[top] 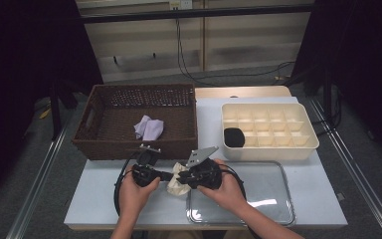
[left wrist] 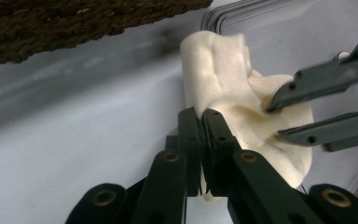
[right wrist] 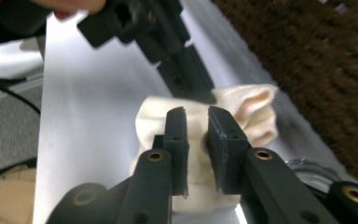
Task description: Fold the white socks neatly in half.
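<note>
Inside wicker basket [top: 104,132]: lilac cloth [top: 149,128]. Organizer tray [top: 308,144]: black item [top: 234,137]. Both tongs [left wrist: 200,116] [right wrist: 196,122] pinching cream cloth [left wrist: 223,88].

Cream knitted cloth [top: 178,180], bunched up, held just above the table's near edge.

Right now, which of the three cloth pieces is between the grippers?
The cream cloth on the table before the wicker basket. The lilac cloth lies in the basket; the black one sits in the divided tray.

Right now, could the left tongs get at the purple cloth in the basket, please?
Probably not yet: the left tongs are shut on the cream cloth, and the basket wall stands between them and the purple cloth.
</note>
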`<move>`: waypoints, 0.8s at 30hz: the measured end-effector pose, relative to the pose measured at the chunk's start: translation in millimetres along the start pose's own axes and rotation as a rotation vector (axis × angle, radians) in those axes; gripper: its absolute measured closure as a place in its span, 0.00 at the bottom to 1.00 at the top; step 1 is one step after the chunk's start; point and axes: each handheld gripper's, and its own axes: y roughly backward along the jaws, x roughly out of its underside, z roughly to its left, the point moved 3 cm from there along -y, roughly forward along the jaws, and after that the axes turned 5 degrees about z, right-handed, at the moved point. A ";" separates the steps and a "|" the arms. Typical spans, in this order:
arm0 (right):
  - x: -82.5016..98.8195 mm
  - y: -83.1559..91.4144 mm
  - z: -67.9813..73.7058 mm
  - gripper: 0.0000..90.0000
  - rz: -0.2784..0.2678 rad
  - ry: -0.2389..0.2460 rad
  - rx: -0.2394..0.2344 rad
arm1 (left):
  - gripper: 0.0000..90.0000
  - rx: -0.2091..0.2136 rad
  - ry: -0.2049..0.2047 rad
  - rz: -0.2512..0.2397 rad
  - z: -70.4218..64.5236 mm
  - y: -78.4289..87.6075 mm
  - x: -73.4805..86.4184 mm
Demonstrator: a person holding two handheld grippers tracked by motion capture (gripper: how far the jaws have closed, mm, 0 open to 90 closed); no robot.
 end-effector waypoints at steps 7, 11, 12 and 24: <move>11.9 -5.5 -6.2 0.98 0.045 -0.029 -0.008 | 0.79 0.014 0.013 -0.035 1.5 5.6 1.4; 13.0 -8.3 -4.3 0.99 0.055 -0.010 0.002 | 0.72 0.007 0.006 -0.060 1.1 10.5 3.3; 13.2 -8.9 -4.1 0.99 0.058 0.005 0.006 | 0.72 0.008 0.007 -0.061 1.6 11.0 4.0; 15.8 -9.8 -3.2 0.99 0.039 -0.022 0.006 | 0.69 0.080 -0.032 -0.038 4.1 -10.6 8.6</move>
